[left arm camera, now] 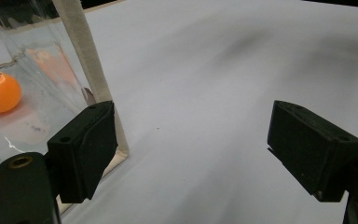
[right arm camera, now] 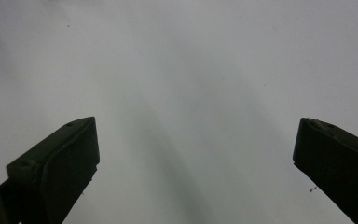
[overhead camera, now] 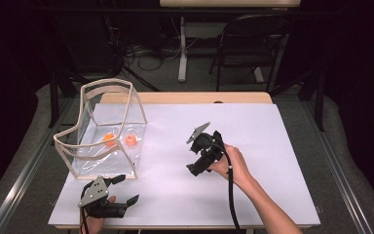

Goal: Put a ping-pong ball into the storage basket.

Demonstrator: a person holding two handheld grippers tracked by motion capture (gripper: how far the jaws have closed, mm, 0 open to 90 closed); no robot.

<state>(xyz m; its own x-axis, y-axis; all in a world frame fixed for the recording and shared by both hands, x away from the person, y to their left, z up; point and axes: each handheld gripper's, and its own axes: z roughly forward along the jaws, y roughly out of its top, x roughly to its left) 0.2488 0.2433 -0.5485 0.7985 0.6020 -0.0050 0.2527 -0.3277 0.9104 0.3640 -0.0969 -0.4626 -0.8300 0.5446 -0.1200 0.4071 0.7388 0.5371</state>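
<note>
Two tongs: I am holding both wide apart, empty.
Left tongs [overhead camera: 124, 190]: lower left, just beside the clear bag [overhead camera: 108, 146].
Right tongs [overhead camera: 193, 156]: centre, over bare table [overhead camera: 272, 161].
Orange balls [overhead camera: 109, 139]: inside bag, left.
Advice: I am judging a slow grip on the tan rim [left arm camera: 89, 65] best.

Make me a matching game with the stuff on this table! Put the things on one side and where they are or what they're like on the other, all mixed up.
Things:
1. orange balls
2. clear bag
3. left gripper
4. right gripper

Places or states:
A. open, over the middle of the white sheet
B. stands at the sheet's left side, with a beige rim
C. inside the bag
D. open, at the near edge just in front of the bag

Pairs: 1-C, 2-B, 3-D, 4-A
</note>
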